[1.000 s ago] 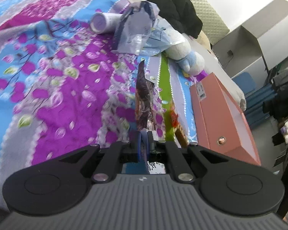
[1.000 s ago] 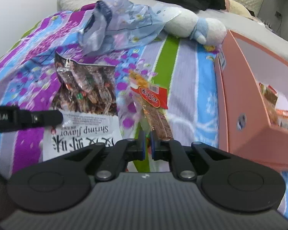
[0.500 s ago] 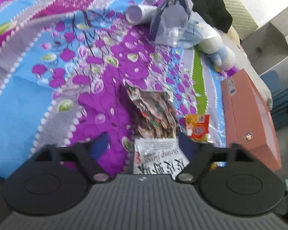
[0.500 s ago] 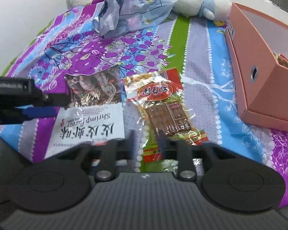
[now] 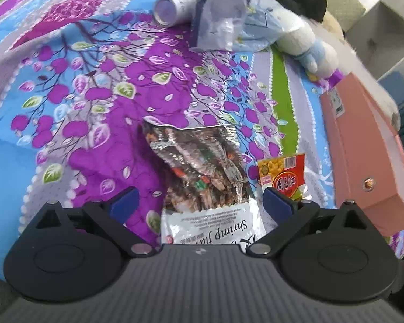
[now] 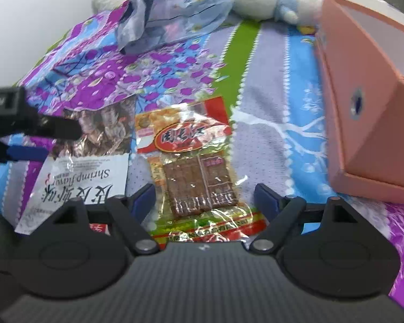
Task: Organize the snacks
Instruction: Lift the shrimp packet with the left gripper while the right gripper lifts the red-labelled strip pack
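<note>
- The left gripper (image 5: 200, 202) hovers low with its jaws spread wide and empty; the shrimp bag (image 5: 202, 183) lies flat between them.
- The right gripper (image 6: 203, 196) is wide open and empty over the tofu packet (image 6: 194, 172).
- The pink box (image 6: 369, 123) stands at 3 o'clock, apart from the packet.
- The near edges of both snacks are hidden.

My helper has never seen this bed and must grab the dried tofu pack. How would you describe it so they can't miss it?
Find the pink box on the floral bedspread. Two snack packs lie flat to its left; take the nearer one, the clear tofu pack. Its red oval label and brown squares distinguish it from the silver shrimp bag.
</note>
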Tool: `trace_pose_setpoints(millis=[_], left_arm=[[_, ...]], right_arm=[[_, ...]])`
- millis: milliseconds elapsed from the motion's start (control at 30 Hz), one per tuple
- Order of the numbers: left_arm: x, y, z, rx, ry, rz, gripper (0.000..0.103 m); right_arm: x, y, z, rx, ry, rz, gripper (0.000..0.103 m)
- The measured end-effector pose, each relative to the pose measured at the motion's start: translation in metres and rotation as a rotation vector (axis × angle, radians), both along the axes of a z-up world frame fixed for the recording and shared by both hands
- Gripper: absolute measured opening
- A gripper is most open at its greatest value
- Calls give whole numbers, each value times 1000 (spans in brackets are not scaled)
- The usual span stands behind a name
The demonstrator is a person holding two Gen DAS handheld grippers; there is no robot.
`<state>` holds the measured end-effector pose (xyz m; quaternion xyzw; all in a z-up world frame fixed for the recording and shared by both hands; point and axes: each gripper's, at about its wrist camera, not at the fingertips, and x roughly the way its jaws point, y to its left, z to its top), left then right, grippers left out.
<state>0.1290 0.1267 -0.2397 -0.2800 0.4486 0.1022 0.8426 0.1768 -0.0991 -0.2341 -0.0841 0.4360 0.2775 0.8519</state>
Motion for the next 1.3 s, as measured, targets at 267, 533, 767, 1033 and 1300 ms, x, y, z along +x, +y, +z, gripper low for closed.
trace_pose_setpoints(millis=[267,533,767,1033,1300], left_arm=[[26,-15,-6,72,60,-19,100],[38,-24,-8,140,92,-32,100],[48,-37,-13,244,124,-49,100],[52,-44,-18,296,147,-51,100],[50,-47,-16,311,145,-62,94]], right_arm=[[-5,3,-2,-24,-39,36,76],[-9,-7,7,-22,-53,-6,60],[-10,-25,11,-48,-79,-100,60],[-13,-36,4,-34,-60,-125,60],[-14,-36,4,-27,-63,-134,60]])
